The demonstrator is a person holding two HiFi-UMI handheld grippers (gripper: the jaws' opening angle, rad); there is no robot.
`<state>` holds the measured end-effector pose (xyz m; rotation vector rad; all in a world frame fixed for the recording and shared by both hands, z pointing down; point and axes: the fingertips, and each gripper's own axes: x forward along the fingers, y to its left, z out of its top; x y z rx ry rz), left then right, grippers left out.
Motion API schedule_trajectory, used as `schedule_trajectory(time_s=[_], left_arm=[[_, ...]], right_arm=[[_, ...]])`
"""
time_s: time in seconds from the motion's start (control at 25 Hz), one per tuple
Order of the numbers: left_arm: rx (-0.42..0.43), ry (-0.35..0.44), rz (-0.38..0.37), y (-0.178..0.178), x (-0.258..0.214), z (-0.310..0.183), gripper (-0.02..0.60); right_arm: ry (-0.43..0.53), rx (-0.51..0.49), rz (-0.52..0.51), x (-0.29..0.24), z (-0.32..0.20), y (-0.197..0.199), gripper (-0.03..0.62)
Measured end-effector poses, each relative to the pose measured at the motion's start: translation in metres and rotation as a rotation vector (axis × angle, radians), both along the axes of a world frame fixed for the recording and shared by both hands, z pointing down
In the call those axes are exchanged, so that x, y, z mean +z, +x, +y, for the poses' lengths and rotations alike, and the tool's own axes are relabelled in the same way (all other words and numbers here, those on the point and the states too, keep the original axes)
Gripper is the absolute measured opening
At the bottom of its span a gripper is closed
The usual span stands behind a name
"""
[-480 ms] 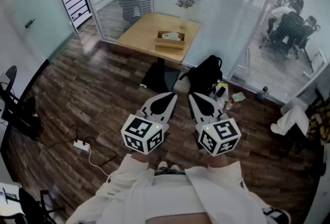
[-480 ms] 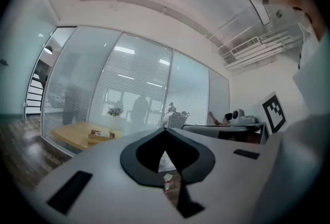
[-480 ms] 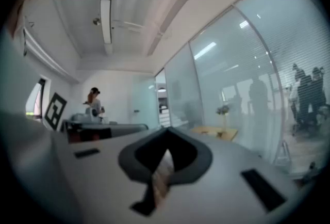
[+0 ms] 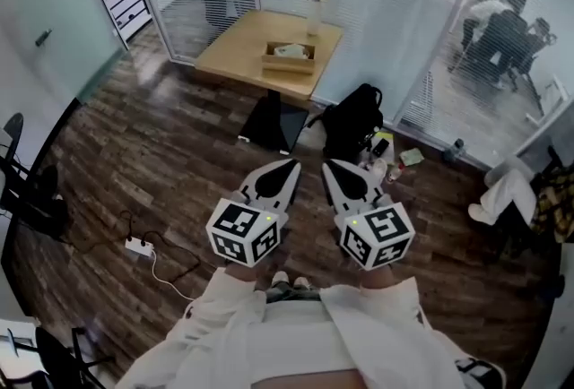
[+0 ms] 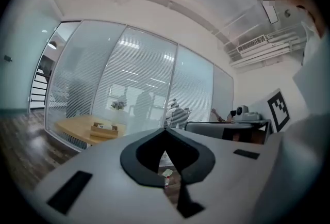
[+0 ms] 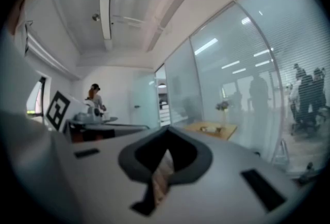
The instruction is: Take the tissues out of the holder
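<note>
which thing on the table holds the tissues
The low wooden box, white tissue showing in it; the other is a tall vase of flowers behind it.

the holder [image 4: 289, 59] sits on the table [image 4: 233, 48], vase [image 4: 313, 15] just behind it.
</note>
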<state>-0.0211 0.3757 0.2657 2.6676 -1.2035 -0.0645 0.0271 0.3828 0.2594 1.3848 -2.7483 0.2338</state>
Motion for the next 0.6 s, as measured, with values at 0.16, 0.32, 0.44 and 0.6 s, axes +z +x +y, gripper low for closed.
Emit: schedule_trajectory(time_s=[0.16, 0.32, 0.44, 0.6], left_arm=[[-0.006, -0.005, -0.004, 0.006, 0.004, -0.005, 0.008], [0.000, 0.000, 0.006, 0.016, 0.007, -0.009, 0.008], [0.015, 0.014, 0.037, 0.025, 0.007, -0.013, 0.008], [0.038, -0.003, 0.053, 0.040, 0.017, -0.015, 0.009]], right_arm=[[-0.023, -0.040, 0.026, 0.008, -0.002, 0.000, 0.012], [-0.052, -0.083, -0.002, 0.015, -0.006, 0.004, 0.012], [-0.051, -0.076, -0.008, 0.016, -0.014, 0.016, 0.012], [-0.042, -0.056, 0.040, 0.025, -0.023, 0.031, 0.012]])
